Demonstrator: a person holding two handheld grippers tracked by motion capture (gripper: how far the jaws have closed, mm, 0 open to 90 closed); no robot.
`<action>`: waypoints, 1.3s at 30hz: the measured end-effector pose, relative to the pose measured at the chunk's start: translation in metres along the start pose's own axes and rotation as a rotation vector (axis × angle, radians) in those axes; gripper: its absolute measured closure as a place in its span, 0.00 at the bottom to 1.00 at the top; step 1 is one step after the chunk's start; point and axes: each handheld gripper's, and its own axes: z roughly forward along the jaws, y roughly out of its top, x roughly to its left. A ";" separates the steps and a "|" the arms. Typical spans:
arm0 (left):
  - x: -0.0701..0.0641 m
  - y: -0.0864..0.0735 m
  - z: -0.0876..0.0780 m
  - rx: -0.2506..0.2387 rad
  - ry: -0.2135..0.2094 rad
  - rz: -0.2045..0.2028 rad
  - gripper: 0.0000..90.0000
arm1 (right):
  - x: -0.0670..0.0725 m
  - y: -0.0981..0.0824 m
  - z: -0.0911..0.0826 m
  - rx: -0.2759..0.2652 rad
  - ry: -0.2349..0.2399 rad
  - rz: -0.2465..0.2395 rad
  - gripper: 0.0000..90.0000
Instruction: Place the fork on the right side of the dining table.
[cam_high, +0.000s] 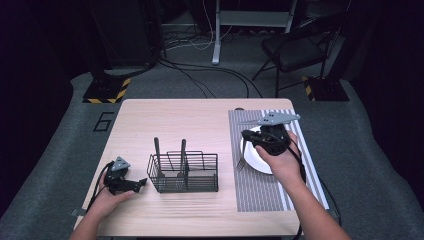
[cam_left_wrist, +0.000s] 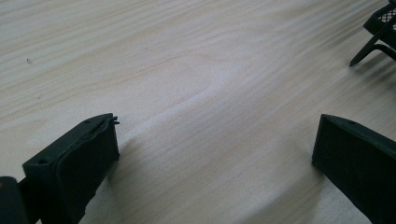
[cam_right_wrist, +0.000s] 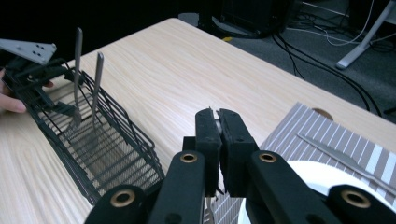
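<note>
One fork (cam_high: 241, 163), thin stiff slippery metal, pinched at its handle by right tongs (cam_right_wrist: 217, 122) beside the plate (cam_high: 252, 157); best held mid-handle. Left tongs (cam_left_wrist: 212, 154) gape empty on the surface (cam_left_wrist: 196, 70).

- Left gripper (cam_high: 131, 185): black body, grey three-cornered plate on top, black cable trailing from it. Jaws are thick black blocks with flat pads.
- Right gripper (cam_right_wrist: 218, 140): black, same grey plate with small holes; brass-coloured pivot bushings on the jaw links.
- Forearms bare, no sleeves.
</note>
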 end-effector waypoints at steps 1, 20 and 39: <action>0.000 0.000 0.000 0.000 0.000 0.000 0.00 | 0.000 0.000 0.000 0.000 0.000 0.000 0.97; 0.000 0.000 0.000 0.000 0.000 0.000 0.00 | -0.003 -0.037 0.009 0.020 -0.024 0.040 0.97; 0.000 0.000 0.000 0.001 0.000 0.000 0.00 | -0.016 -0.060 -0.004 0.000 -0.033 0.123 0.96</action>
